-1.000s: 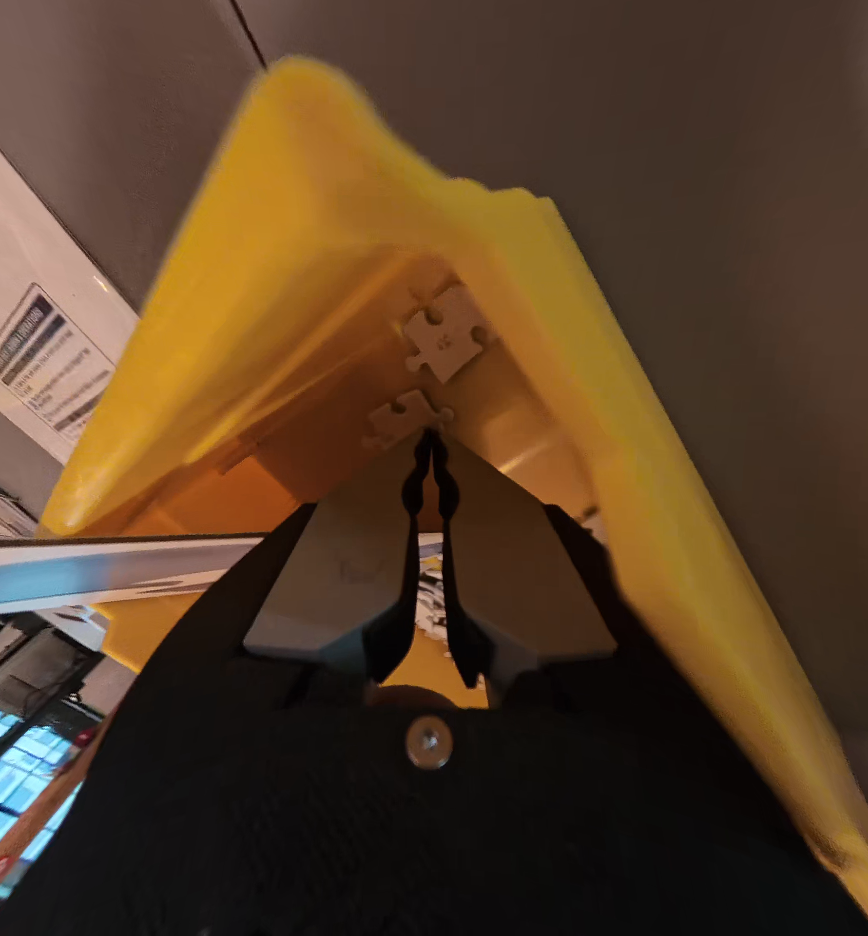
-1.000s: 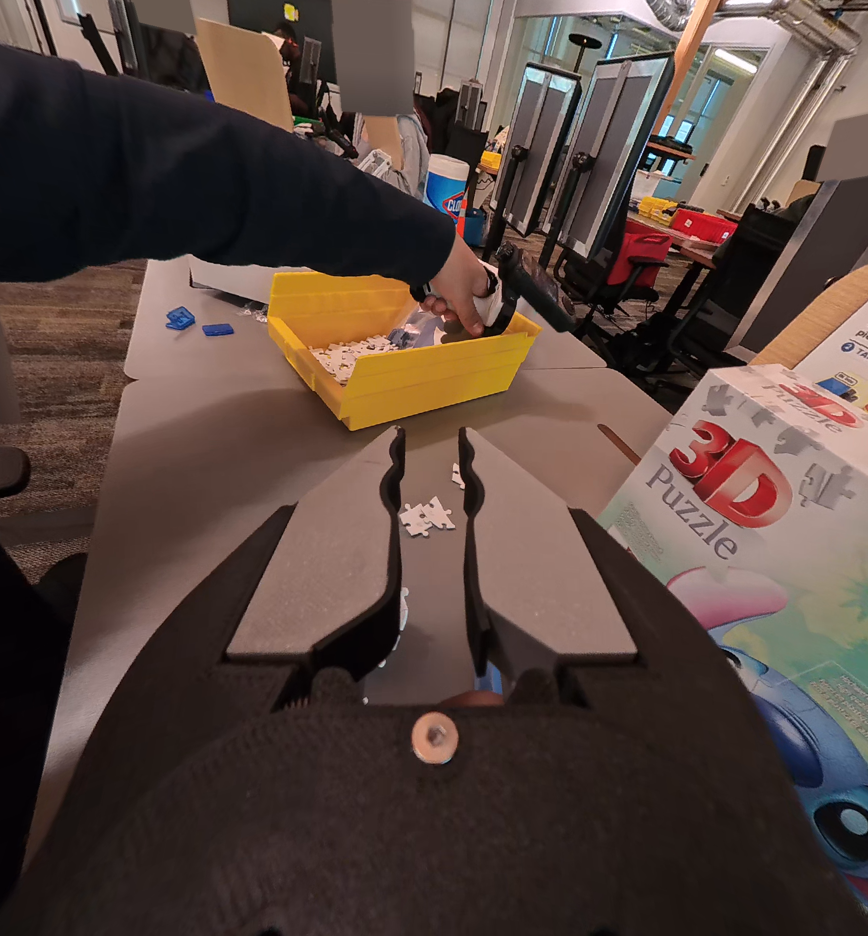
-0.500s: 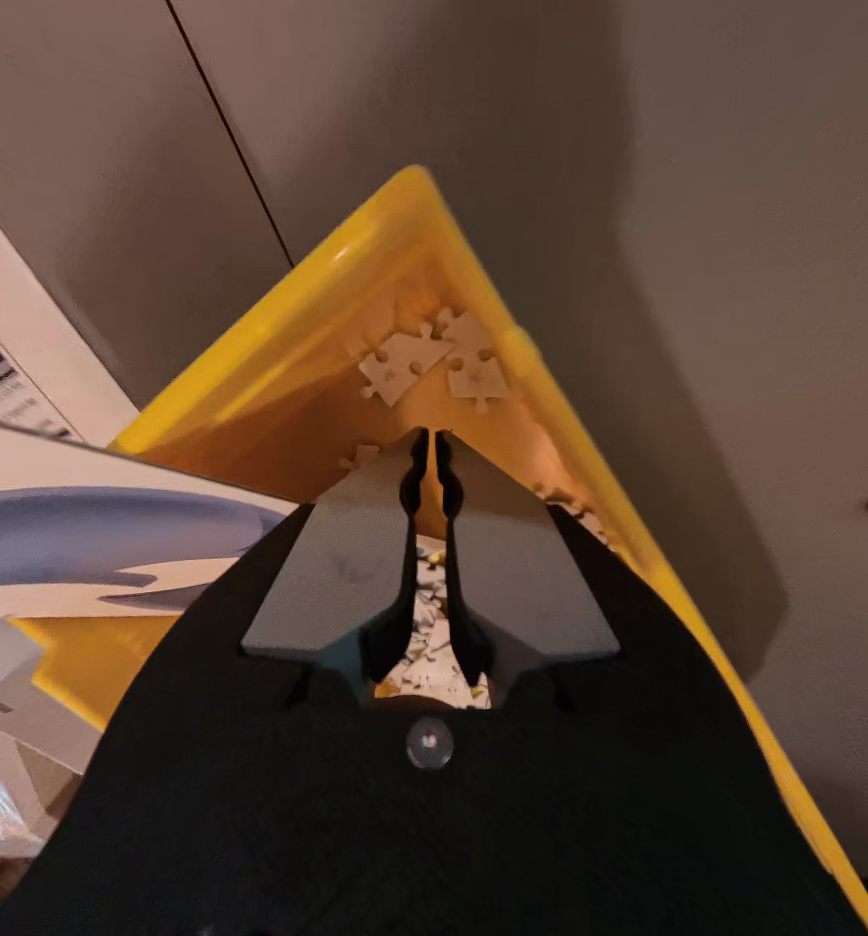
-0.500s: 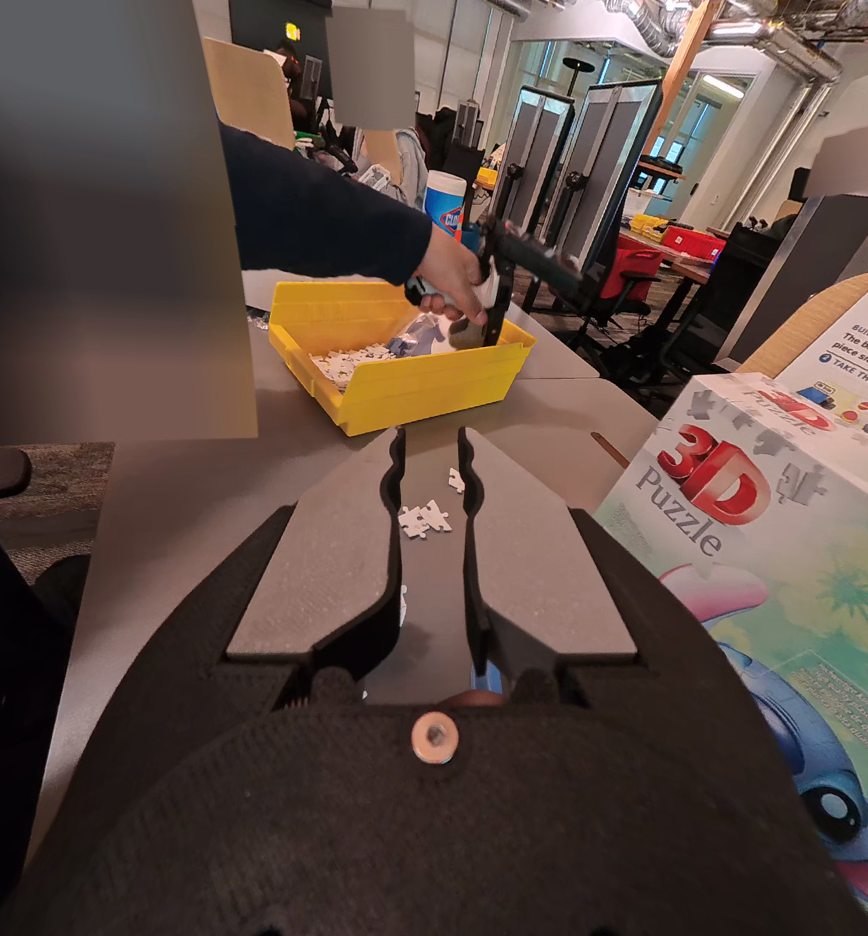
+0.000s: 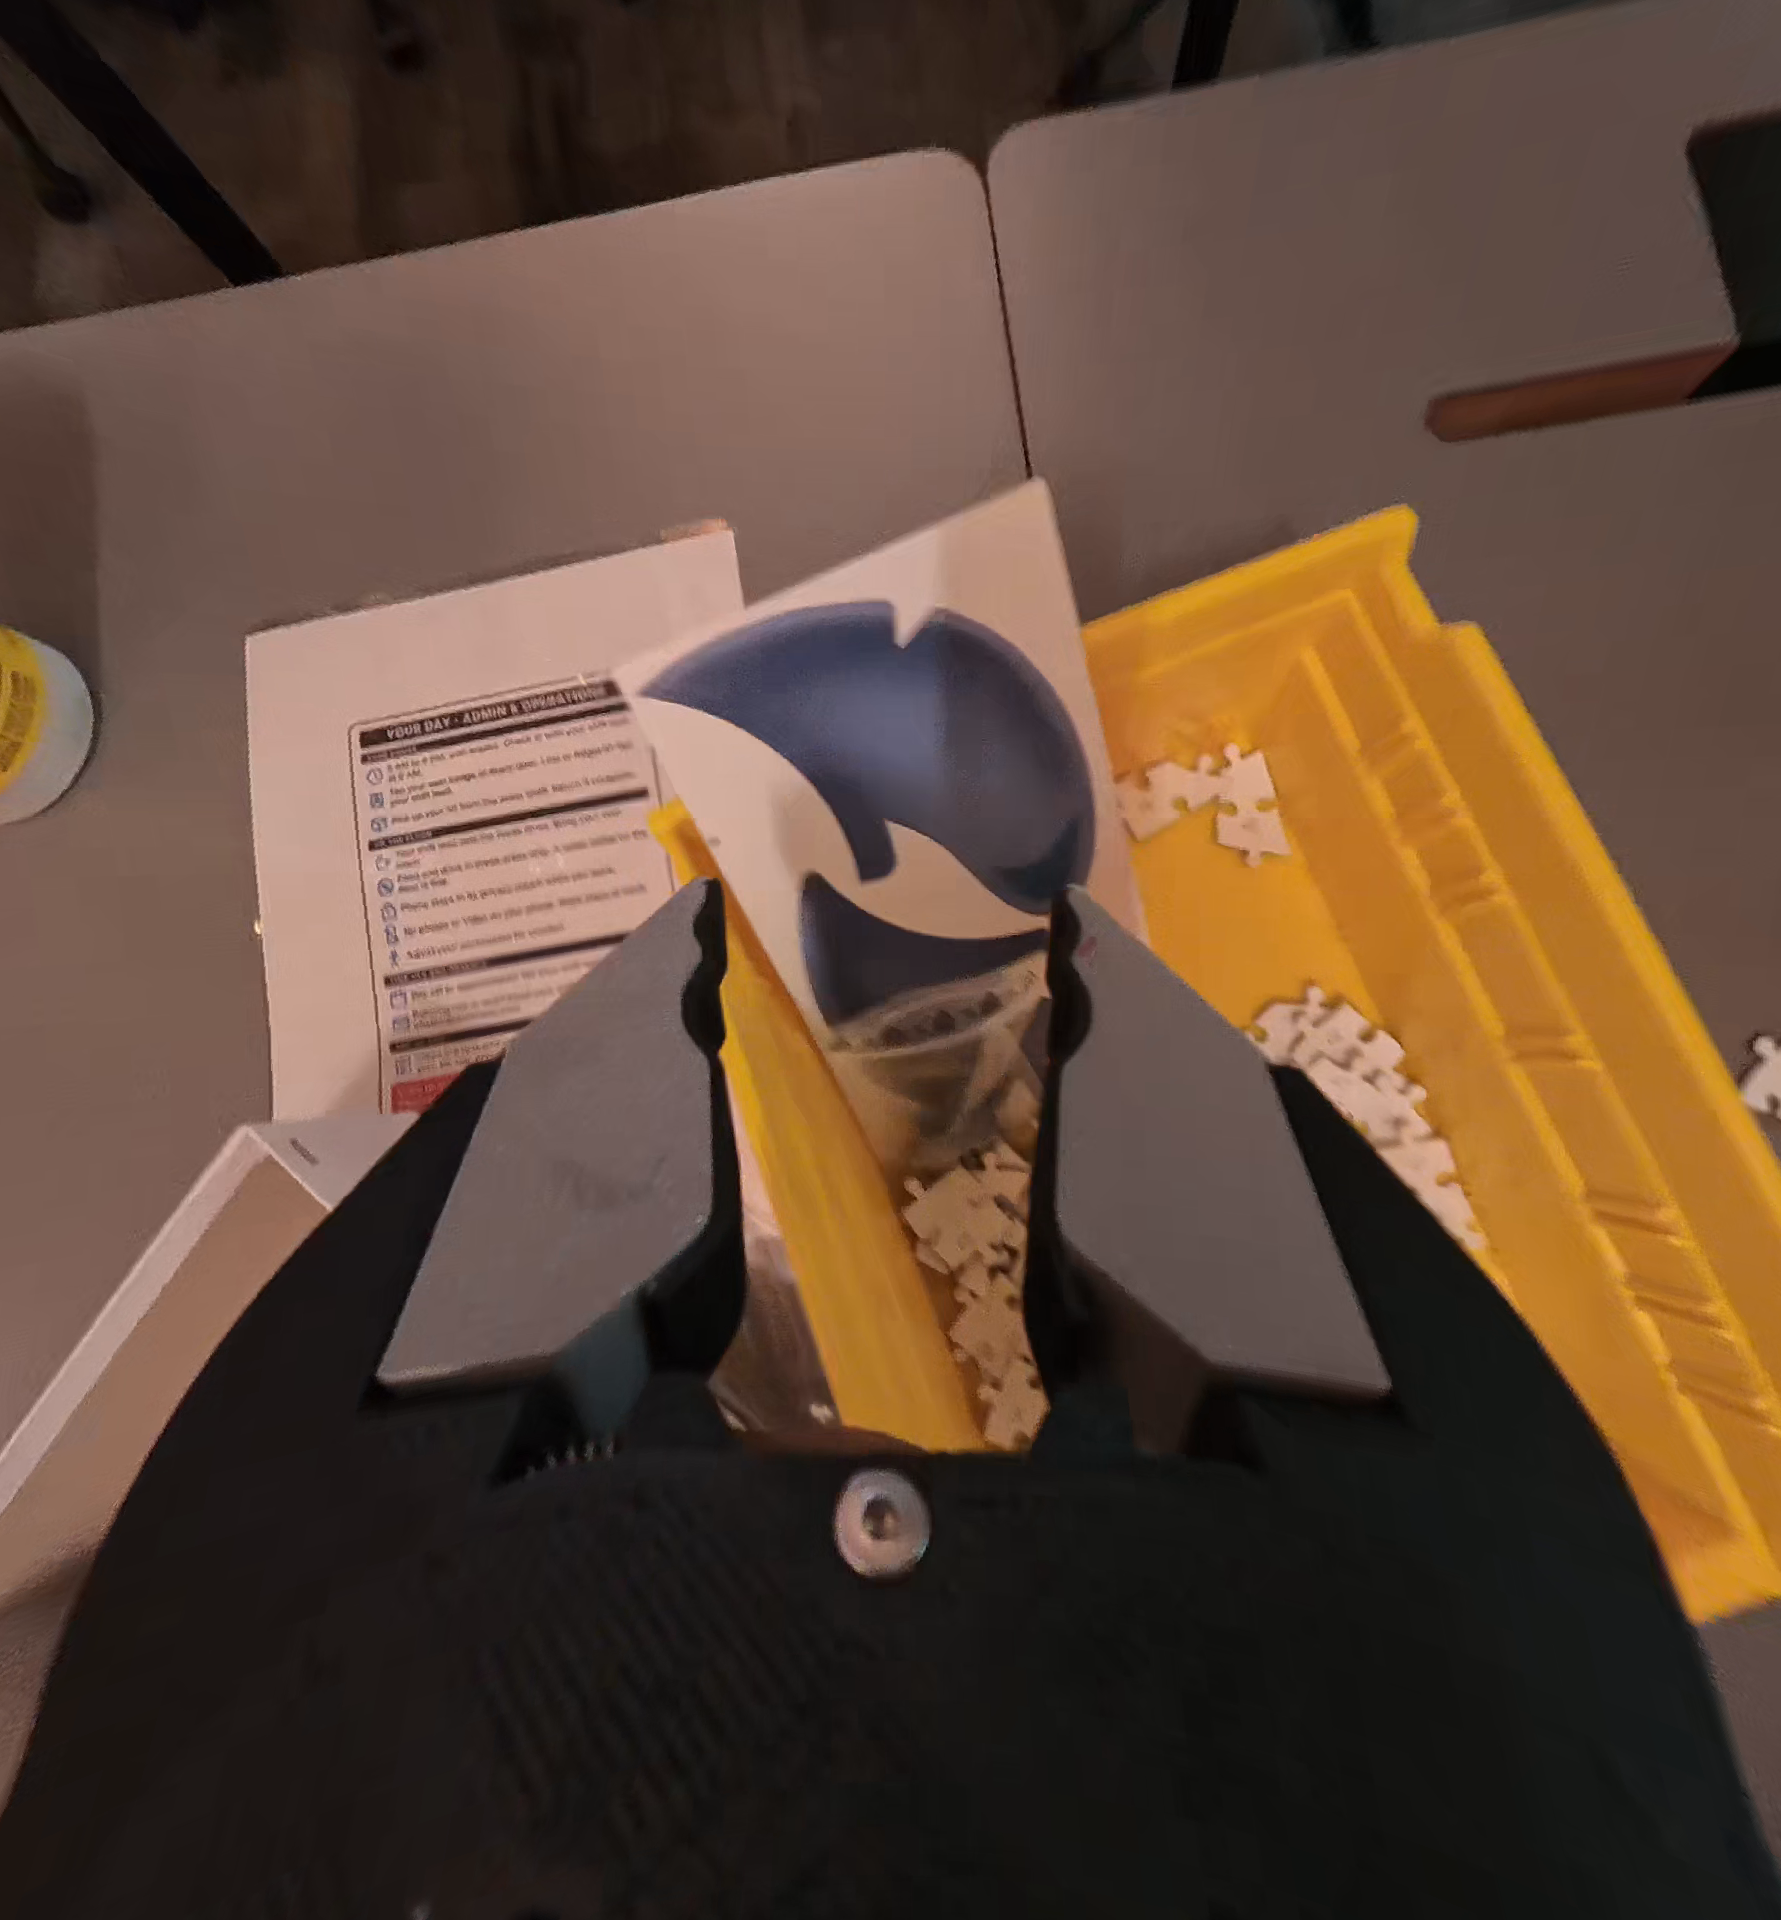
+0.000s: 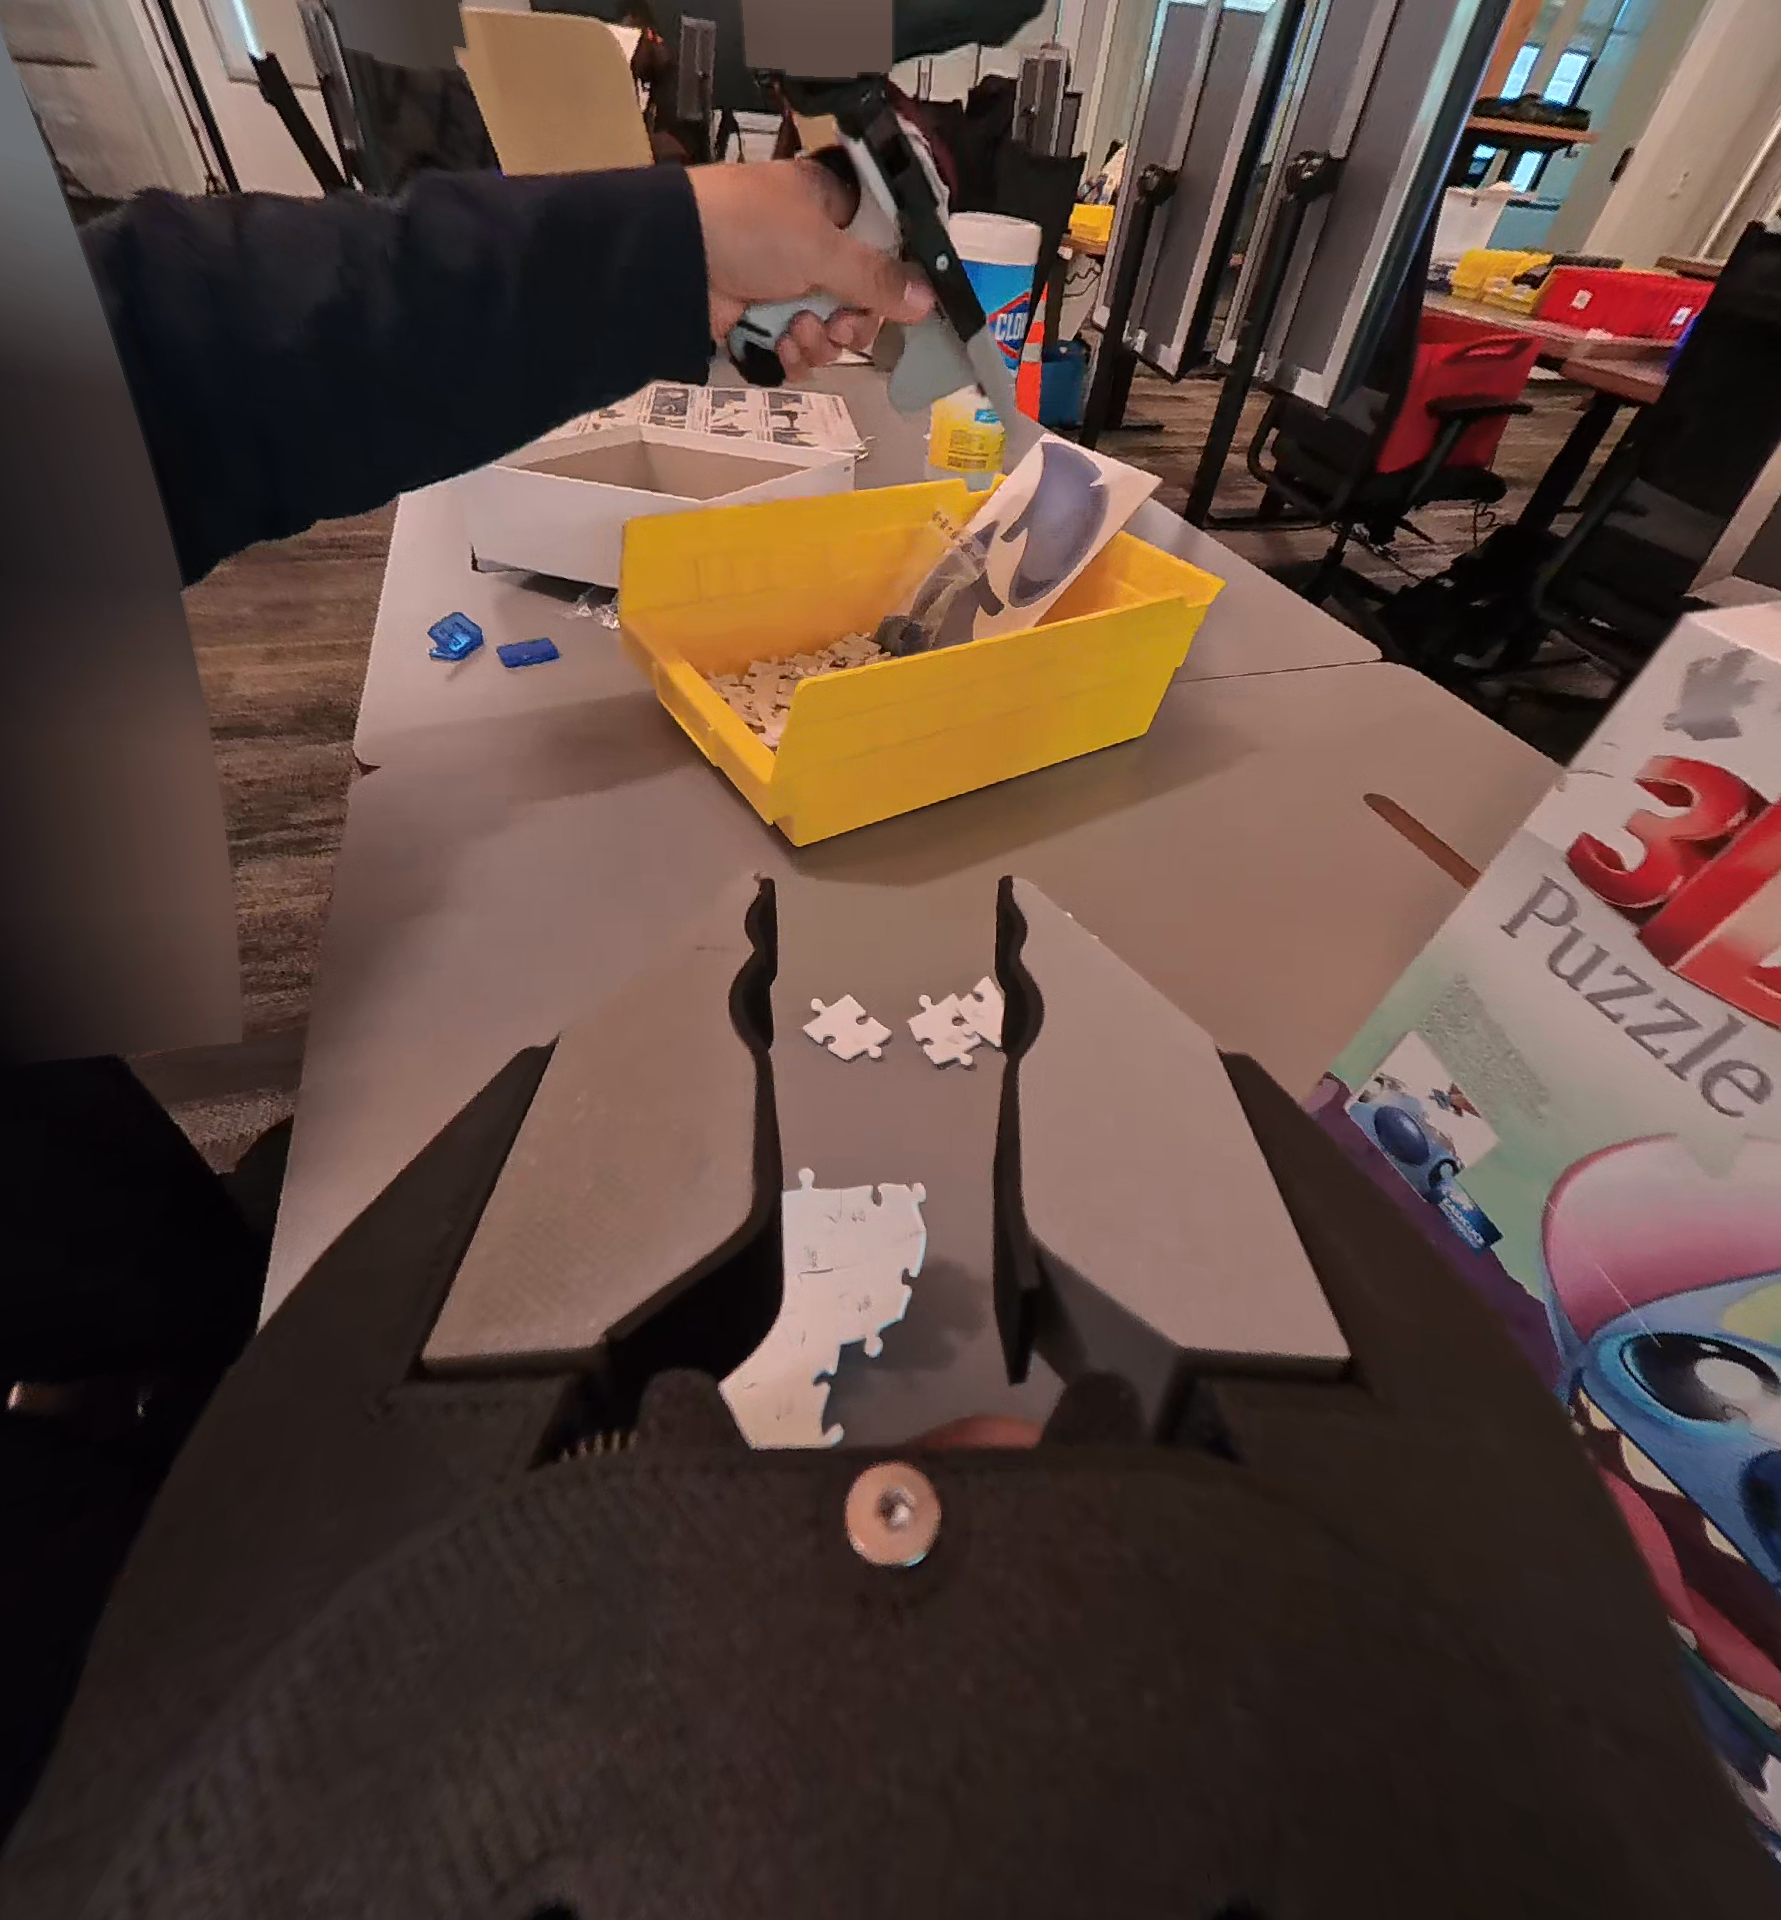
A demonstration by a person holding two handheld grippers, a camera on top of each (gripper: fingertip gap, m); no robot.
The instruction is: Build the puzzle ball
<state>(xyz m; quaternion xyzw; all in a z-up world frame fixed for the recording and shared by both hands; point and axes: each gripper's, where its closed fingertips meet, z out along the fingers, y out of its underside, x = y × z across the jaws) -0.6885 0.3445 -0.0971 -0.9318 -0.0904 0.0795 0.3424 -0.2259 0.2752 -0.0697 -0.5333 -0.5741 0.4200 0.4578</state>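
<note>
Joined puzzle strip (image 6: 844, 1299) lengthwise between fingers

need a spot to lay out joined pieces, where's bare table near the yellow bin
Bare grey tabletop lies between the yellow plastic bin and the loose white puzzle pieces, widest toward the left edge. Right of the pieces, the colourful cardboard puzzle box crowds in. Behind the bin, the open white cardboard box and two small blue plastic clips take up room.

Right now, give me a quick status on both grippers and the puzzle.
Left gripper open above yellow plastic bin. Right gripper open, empty, over joined white puzzle pieces on grey table. Nothing blocking.
</note>
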